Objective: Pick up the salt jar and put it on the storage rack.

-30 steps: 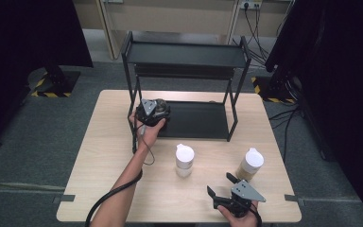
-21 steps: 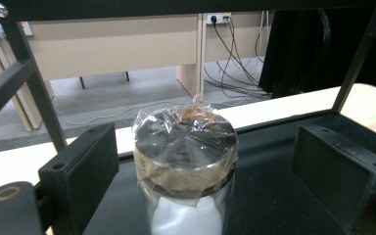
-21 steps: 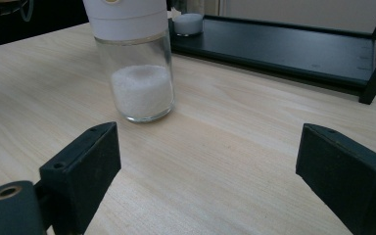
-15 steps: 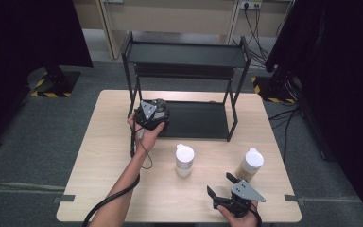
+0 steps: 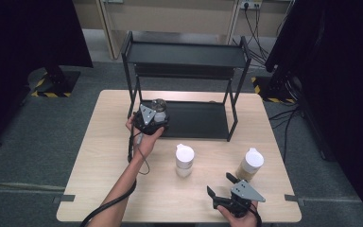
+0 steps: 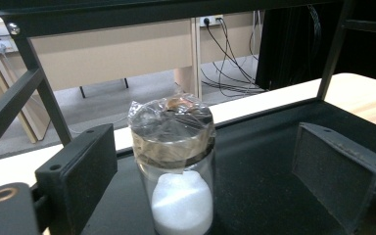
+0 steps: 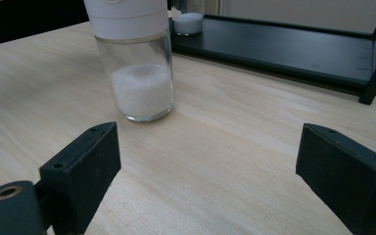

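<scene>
On the bottom shelf of the black rack point(image 5: 203, 120), at its left end, a foil-capped jar point(image 6: 174, 161) stands between the parted jaws of the left gripper point(image 6: 215, 171), untouched. In front of the rack, the right gripper point(image 5: 231, 196) is held apart.

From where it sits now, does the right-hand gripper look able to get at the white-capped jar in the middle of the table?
Probably yes. The right gripper is open and points at the white-capped jar, with bare table between them. The jar with brownish contents stands off to the side, not in the path.
</scene>
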`<state>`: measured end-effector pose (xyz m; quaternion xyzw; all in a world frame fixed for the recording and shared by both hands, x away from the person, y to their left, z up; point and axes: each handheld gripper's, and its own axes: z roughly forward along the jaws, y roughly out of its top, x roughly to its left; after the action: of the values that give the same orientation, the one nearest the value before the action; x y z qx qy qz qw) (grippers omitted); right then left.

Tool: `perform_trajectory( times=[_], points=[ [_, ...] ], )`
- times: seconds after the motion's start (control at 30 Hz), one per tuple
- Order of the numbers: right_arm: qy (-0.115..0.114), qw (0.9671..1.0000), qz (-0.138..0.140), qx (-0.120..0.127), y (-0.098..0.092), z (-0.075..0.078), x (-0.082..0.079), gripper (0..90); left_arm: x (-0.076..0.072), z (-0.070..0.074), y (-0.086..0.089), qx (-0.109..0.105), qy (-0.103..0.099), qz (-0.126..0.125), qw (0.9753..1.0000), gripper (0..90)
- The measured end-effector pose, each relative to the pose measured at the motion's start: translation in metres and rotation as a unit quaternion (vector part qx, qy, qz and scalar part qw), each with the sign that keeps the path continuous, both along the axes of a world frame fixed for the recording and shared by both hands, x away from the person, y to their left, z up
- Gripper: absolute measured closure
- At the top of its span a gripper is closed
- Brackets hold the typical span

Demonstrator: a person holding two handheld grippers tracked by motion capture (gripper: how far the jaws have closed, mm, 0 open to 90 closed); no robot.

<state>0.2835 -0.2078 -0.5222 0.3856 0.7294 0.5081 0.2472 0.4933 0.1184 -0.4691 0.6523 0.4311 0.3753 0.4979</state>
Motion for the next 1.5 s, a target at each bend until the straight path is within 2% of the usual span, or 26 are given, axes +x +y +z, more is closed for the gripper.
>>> perform_trajectory(
  times=[0.13, 0.43, 0.57, 0.87, 0.97, 1.5],
  points=[
    [0.000, 1.0000, 0.000, 0.000, 0.000, 0.000, 0.000, 9.7, -0.005, 0.000, -0.002, 0.000, -0.001, -0.005, 1.0000, 8.5],
    [-0.001, 1.0000, 0.000, 0.000, 0.000, 0.000, 0.000, 9.7, -0.013, 0.003, -0.005, 0.014, -0.007, -0.010, 0.9998, 8.2],
    [-0.001, 1.0000, 0.000, -0.001, 0.000, 0.000, 0.000, 9.7, -0.017, 0.003, -0.004, 0.014, -0.007, -0.009, 0.9998, 8.2],
    [-0.001, 1.0000, 0.000, 0.000, 0.000, 0.000, 0.000, 9.7, -0.027, 0.002, -0.001, 0.032, -0.013, -0.010, 0.9993, 8.2],
    [-0.001, 1.0000, 0.000, -0.001, 0.000, 0.000, 0.000, 9.7, -0.032, 0.002, -0.001, 0.031, -0.016, -0.012, 0.9993, 8.2],
    [-0.001, 1.0000, 0.000, 0.000, 0.000, 0.000, 0.000, 9.6, -0.056, -0.008, 0.003, 0.038, -0.018, -0.024, 0.9988, 8.2]
  ],
)
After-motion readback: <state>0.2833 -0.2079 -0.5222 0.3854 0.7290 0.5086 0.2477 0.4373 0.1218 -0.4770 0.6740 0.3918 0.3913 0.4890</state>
